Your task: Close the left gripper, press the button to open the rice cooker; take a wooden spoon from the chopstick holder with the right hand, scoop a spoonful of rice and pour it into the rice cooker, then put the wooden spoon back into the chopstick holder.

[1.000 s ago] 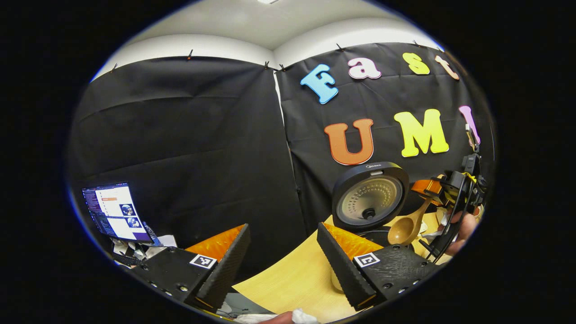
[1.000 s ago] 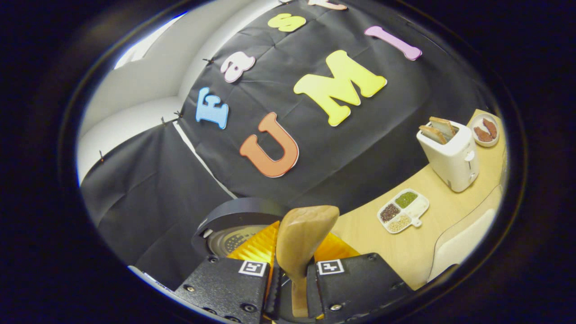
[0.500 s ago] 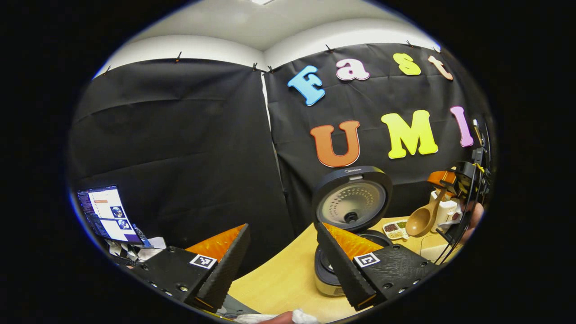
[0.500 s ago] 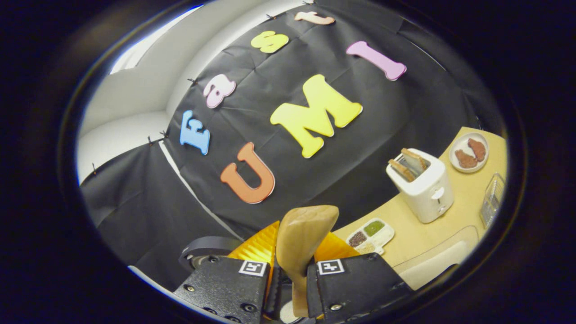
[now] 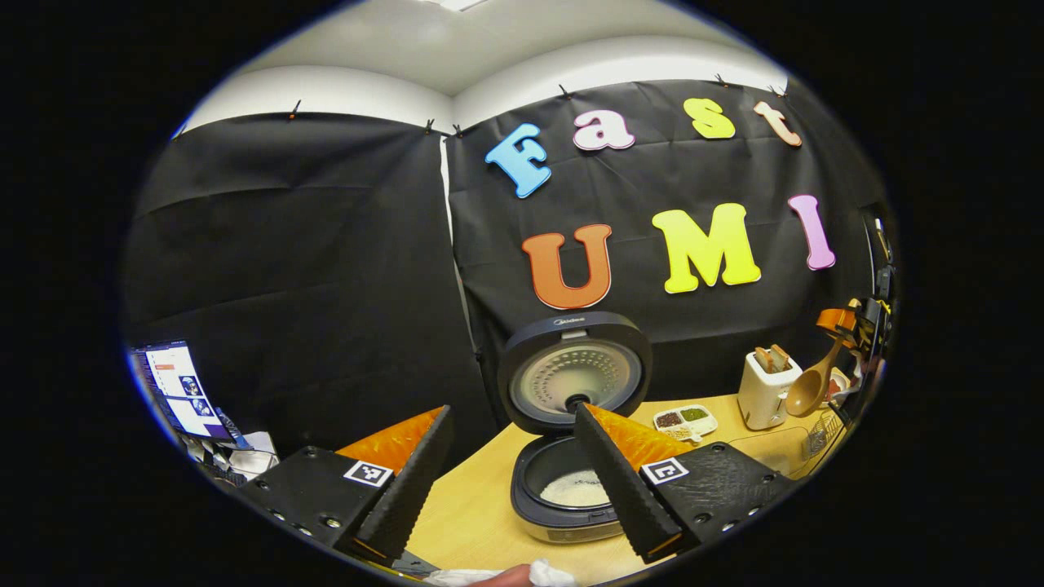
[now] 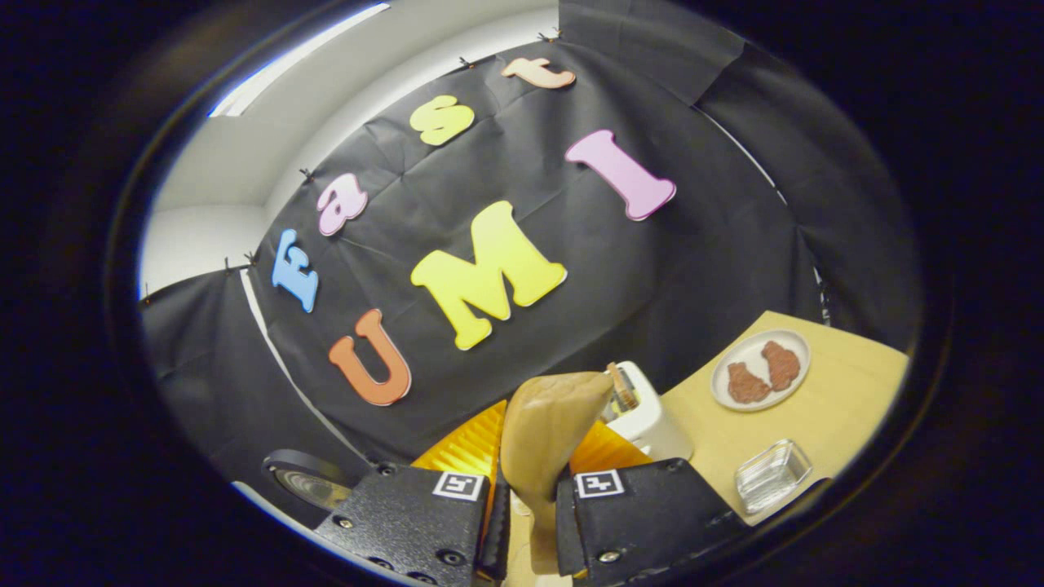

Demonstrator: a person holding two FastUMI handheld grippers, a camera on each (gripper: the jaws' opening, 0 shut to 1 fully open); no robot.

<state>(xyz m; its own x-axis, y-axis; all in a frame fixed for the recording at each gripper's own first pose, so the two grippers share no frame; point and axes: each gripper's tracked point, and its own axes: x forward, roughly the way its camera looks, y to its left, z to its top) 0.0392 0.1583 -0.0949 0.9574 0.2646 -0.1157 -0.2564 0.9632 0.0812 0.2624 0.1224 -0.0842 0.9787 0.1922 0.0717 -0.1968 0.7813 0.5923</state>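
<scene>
The rice cooker (image 5: pixel 567 432) stands open on the tabletop (image 5: pixel 481 522), lid up, with white rice lying in the bottom of its pot. Going by that, the scoop looks already poured, and what remains is to put the wooden spoon (image 6: pixel 545 436) back in the chopstick holder.

The right gripper (image 6: pixel 530 522) has its fingers pressed on the spoon's handle. In the right gripper view the spoon's long axis runs forward along the fingers, bowl at the far end and empty as far as can be seen. In the left gripper view the same spoon (image 5: pixel 810 390) hangs well to the right of the rice cooker, beyond the toaster (image 5: pixel 765 385), with its bowl lower than its handle and its handle rising toward the right gripper (image 5: pixel 848 322) at the edge of the picture.

The relation that matters is spoon to chopstick holder, and I cannot place the holder in either view. Measured from the rice cooker, the right gripper is by far the nearer to that side of the tabletop. Its camera is tilted and aimed past the toaster (image 6: pixel 644 416) toward a plate of reddish food (image 6: pixel 760 368) and a clear glass dish (image 6: pixel 771 474).

The left gripper (image 5: pixel 514 481) hovers in front of the rice cooker, just above the tabletop, fingers spread wide and empty.
</scene>
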